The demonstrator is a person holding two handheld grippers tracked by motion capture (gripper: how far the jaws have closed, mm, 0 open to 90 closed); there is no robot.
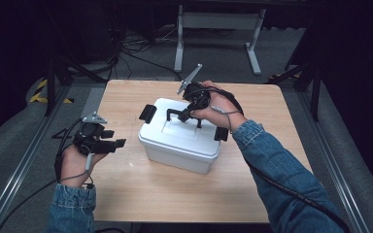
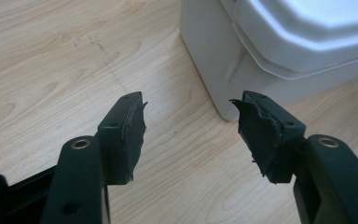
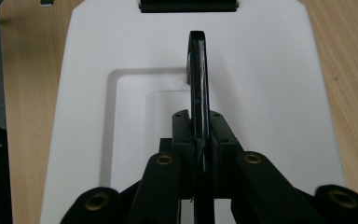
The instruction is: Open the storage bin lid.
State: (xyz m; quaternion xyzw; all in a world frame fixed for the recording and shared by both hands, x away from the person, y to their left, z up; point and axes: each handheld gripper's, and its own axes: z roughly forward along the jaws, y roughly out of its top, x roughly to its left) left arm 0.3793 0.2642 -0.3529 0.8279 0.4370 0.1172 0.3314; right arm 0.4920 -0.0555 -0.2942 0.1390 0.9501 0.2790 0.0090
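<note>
Near the table's (image 1: 126, 194) left edge, the left gripper (image 1: 108, 141) hovers with its jaws spread wide and nothing between them, pointing toward the white storage box (image 1: 179, 141); in the left gripper view a corner of that box (image 2: 242, 56) lies just beyond the pads (image 2: 126, 135). The box sits at the middle of the tabletop, lid on, black latches (image 1: 147, 113) at its ends. Above it, the right gripper (image 1: 188, 114) is clamped on the lid's black carry handle (image 3: 198, 79), which stands upright between its pads.
</note>
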